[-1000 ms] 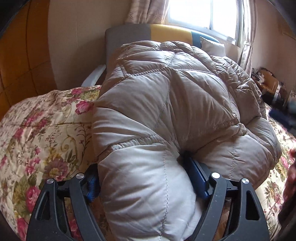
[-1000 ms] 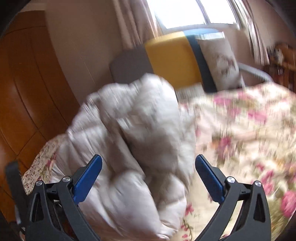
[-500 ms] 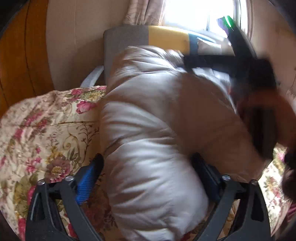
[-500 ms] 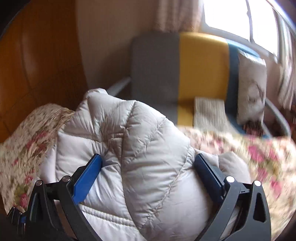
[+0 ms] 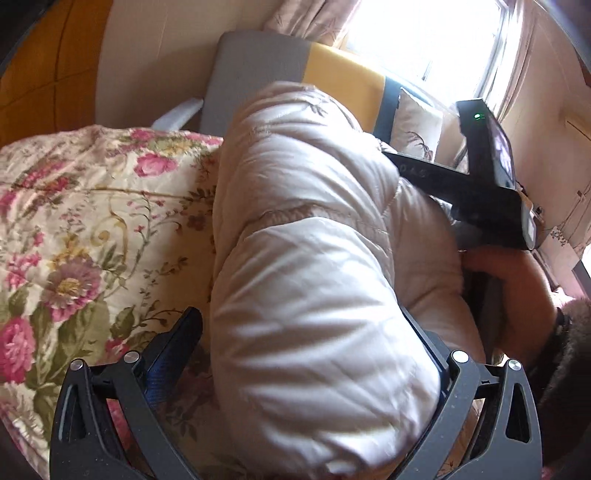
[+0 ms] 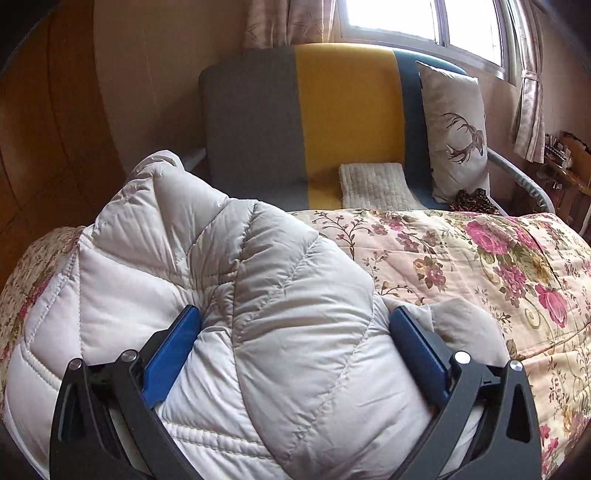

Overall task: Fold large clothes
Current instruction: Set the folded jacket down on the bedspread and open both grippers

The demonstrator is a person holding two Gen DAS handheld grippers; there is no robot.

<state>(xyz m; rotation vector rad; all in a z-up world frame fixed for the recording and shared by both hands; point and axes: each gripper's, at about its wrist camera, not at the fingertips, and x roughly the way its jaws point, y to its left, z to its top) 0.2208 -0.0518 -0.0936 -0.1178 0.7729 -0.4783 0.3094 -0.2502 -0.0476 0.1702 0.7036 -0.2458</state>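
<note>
Daylight from a curtained window [image 6: 424, 18] falls on a bed covered by a floral quilt [image 5: 85, 229], with a grey, yellow and blue armchair [image 6: 314, 122] standing just beyond it against the wall. On the armchair seat lie a folded cream knit cloth [image 6: 373, 184] and an upright cushion [image 6: 458, 133] printed with a deer head. Bundled on the quilt is a pale grey quilted down jacket [image 5: 314, 258], the item under handling. Left hand-held gripper [image 5: 306, 354]: jaws have just been opening and now stand wide, a thick fold of the jacket lying between them; a gap shows at the left pad. Right hand-held gripper [image 6: 295, 350]: jaws spread wide, both blue pads pressed into a puffy section of the jacket between them. From the left wrist view, the right device and the person's hand [image 5: 513, 288] holding it are seen at the jacket's far side.
</note>
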